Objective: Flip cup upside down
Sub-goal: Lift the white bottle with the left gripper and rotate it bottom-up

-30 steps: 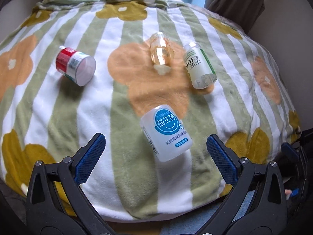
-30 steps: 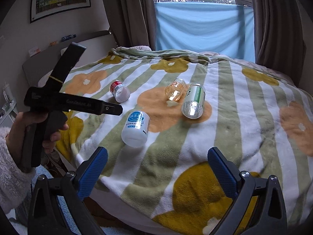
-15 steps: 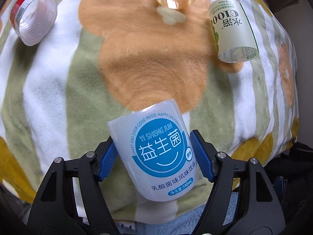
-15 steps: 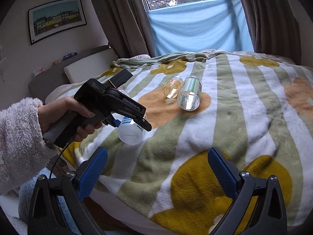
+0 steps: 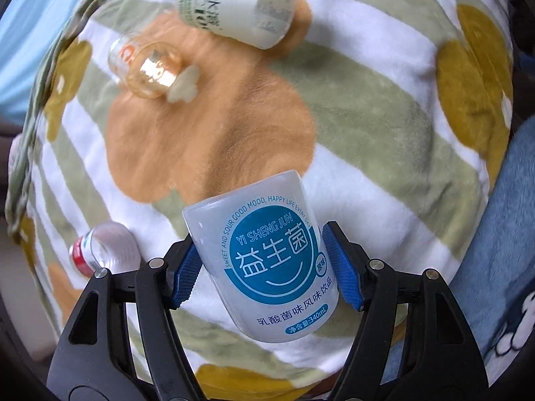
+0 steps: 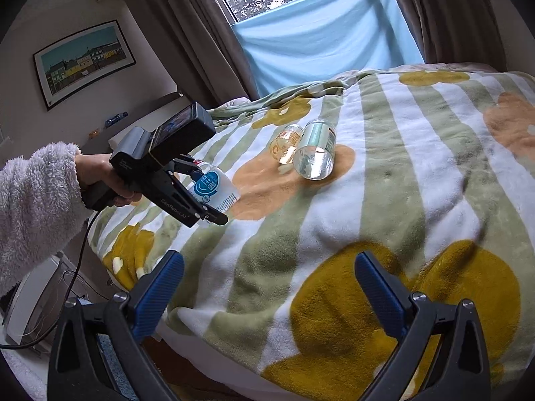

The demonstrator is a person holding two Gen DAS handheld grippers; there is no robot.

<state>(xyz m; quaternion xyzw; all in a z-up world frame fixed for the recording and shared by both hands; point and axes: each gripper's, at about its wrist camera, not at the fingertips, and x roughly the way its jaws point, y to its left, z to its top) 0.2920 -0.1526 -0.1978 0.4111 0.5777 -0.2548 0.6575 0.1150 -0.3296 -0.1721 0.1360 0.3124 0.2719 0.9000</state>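
Observation:
A white cup with a round blue label [image 5: 264, 260] sits between the blue pads of my left gripper [image 5: 264, 269], which is shut on it. The cup is lifted off the blanket and tilted. In the right wrist view the same cup [image 6: 214, 188] shows in the left gripper, held by a hand in a fluffy sleeve [image 6: 33, 207]. My right gripper [image 6: 267, 287] stands open over the near edge of the bed, with nothing between its fingers.
A clear amber cup [image 5: 147, 67] and a green-and-white cup [image 5: 234, 10] lie on their sides on the striped flower blanket [image 5: 367, 117]. A red-labelled cup [image 5: 100, 250] lies left of the held cup. The bed's edge [image 6: 217, 351] runs below the right gripper.
My left gripper came down around the white cup, shut on it and lifted it. The left wrist view has since rotated. The right gripper stayed open in place.

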